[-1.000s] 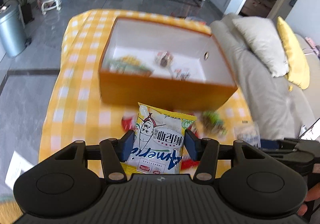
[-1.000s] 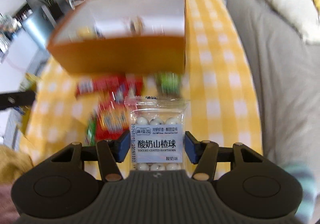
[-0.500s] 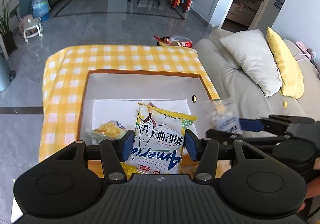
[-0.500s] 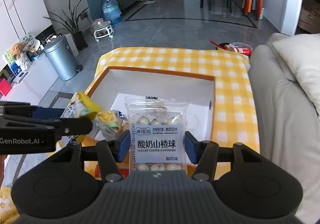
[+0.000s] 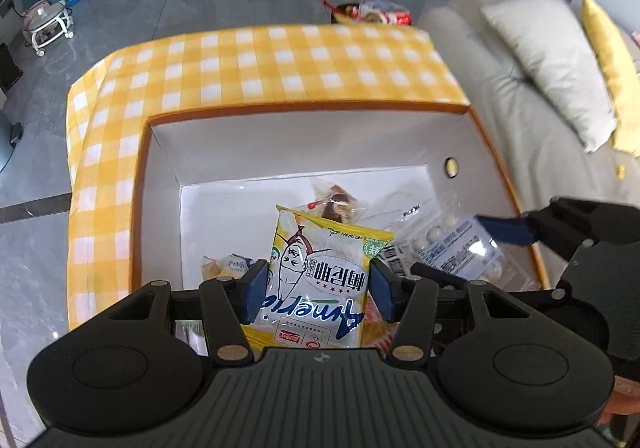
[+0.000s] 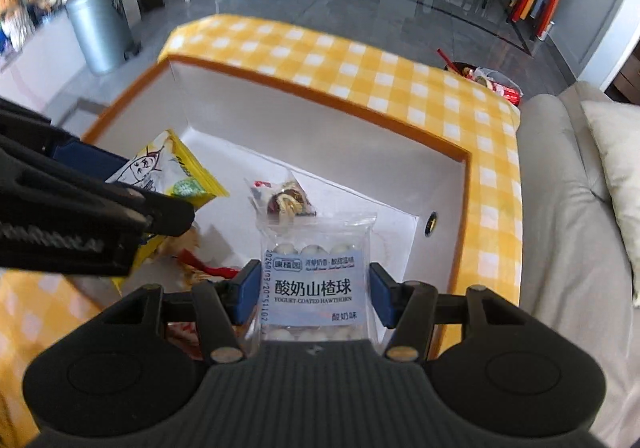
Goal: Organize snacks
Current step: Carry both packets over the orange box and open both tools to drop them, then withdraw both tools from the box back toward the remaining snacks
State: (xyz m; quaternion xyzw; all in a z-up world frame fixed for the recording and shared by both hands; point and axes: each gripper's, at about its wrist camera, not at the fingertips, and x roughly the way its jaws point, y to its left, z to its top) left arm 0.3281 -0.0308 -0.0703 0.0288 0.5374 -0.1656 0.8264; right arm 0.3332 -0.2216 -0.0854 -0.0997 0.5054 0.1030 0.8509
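Note:
My left gripper (image 5: 318, 294) is shut on a yellow and white chip bag (image 5: 320, 272), held above the inside of the orange-rimmed white box (image 5: 304, 139). My right gripper (image 6: 312, 294) is shut on a clear packet of yogurt-coated hawthorn balls (image 6: 314, 280), also over the box (image 6: 320, 115). From the left wrist view the hawthorn packet (image 5: 456, 244) hangs at the right; from the right wrist view the chip bag (image 6: 168, 171) hangs at the left. On the box floor lie a small wrapped chocolate snack (image 6: 286, 201) and a few other packets.
The box sits on a table with a yellow checked cloth (image 5: 280, 63). A grey sofa with a pale cushion (image 5: 548, 63) and a yellow cushion runs along the right. A metal bin (image 6: 100, 27) and a water bottle stand on the tiled floor beyond.
Both grippers have carried their packets forward from in front of the box to above its inside. The loose snacks on the cloth in front have dropped out of sight.

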